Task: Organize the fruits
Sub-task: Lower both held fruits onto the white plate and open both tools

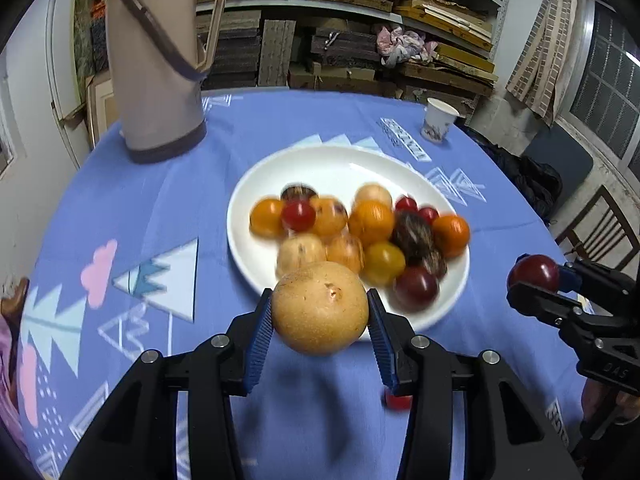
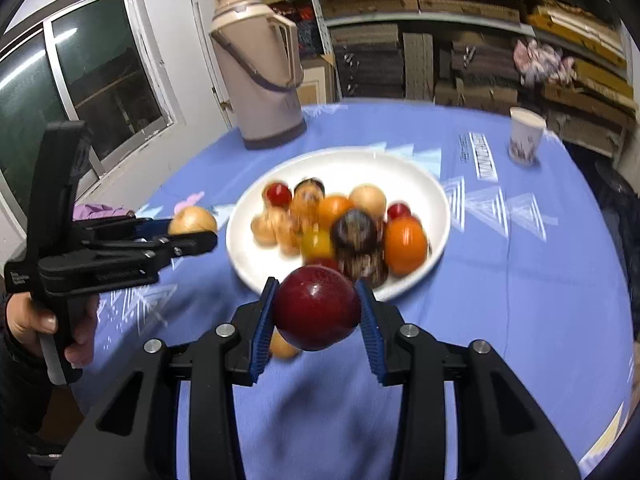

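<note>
1. Left wrist view: the left gripper (image 1: 320, 312) pinches a tan round fruit (image 1: 320, 307) between its blue pads (image 1: 259, 340), one pad on each side, and the fruit hangs clear of the blue tablecloth (image 1: 160, 200).
2. Just beyond that fruit sits a white plate (image 1: 344, 164) holding a blurred heap of orange, yellow, red and dark fruits (image 1: 370, 222), crowded toward its near and right side.
3. At the right edge the right gripper (image 1: 536, 278) clamps a dark red fruit (image 1: 534, 273), beside the plate and above the cloth.
4. A small red fruit (image 1: 398, 400) lies on the cloth beside the left gripper's right finger. A beige thermos jug (image 1: 156, 68) and a paper cup (image 1: 438, 125) stand behind the plate.
5. Right wrist view: the right gripper (image 2: 316, 308) pinches the dark red fruit (image 2: 316, 306) between its pads (image 2: 264, 324), just in front of the plate's (image 2: 352, 164) near rim.
6. The plate carries the same heap (image 2: 344, 224).
7. At the left, a hand (image 2: 48, 324) holds the left gripper (image 2: 196, 228), closed on the tan fruit (image 2: 193, 220) just left of the plate. A small tan fruit (image 2: 283, 347) shows below the red one.
</note>
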The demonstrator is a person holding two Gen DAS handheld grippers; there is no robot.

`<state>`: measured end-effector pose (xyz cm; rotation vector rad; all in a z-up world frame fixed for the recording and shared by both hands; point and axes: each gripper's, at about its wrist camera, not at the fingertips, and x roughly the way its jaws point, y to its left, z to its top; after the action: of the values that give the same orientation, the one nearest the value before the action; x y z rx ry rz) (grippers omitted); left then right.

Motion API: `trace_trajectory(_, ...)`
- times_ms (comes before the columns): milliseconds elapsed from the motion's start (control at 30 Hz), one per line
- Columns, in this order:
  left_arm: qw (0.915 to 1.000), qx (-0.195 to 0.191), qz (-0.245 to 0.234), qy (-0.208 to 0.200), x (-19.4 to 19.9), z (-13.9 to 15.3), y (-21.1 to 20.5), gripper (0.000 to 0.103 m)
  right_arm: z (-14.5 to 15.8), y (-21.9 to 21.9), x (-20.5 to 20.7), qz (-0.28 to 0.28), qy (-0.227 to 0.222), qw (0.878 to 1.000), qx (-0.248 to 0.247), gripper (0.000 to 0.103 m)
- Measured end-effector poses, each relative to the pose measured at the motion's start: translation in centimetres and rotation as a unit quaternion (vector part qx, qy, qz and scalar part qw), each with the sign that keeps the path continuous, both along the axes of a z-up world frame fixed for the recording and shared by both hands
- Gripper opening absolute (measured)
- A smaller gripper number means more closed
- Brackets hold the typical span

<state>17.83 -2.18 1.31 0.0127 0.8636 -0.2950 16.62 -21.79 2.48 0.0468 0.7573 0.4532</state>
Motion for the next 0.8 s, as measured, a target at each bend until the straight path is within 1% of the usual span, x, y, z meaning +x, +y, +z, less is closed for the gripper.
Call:
trace_trajectory(133,0.9999,-0.009,0.000,-0.008,3.6,1.1,-0.9,0.046,0.7,0.2,3.6,-0.008,-0.003,1.000,0.003,0.038)
trace_trajectory(200,0.9999,-0.007,0.004,-0.011,5.3,1.2,-1.4,0.046,0.6,0.4,5.8,-0.015,0.003,1.000,0.001,0.038)
trace_trajectory(300,0.9999,-0.006,0.010,-0.008,7.6,1.1,-1.8,0.046,-0.6,0.5,9.2,-0.031,0.018,0.999,-0.006,0.038)
trace_trajectory(400,0.9999,-0.002,0.017,0.004,9.8,0.2,-2.3,0.046,-1.9,0.4,11.7,-0.047,0.033,0.998,-0.013,0.038)
trace_trajectory(567,0.9995,0.008,0.025,0.016,12.1,-1.4,-2.8,0.046,-3.6,0.4,14.5,-0.061,0.051,0.997,-0.017,0.039)
trace_trajectory(767,0.9990,0.013,0.034,0.028,13.4,-2.6,-2.9,0.047,-4.9,0.5,16.0,-0.078,0.070,0.994,-0.022,0.040)
trace_trajectory(800,0.9988,0.016,0.037,0.027,13.4,-2.6,-2.8,0.048,-4.9,0.4,16.2,-0.080,0.072,0.994,-0.020,0.045)
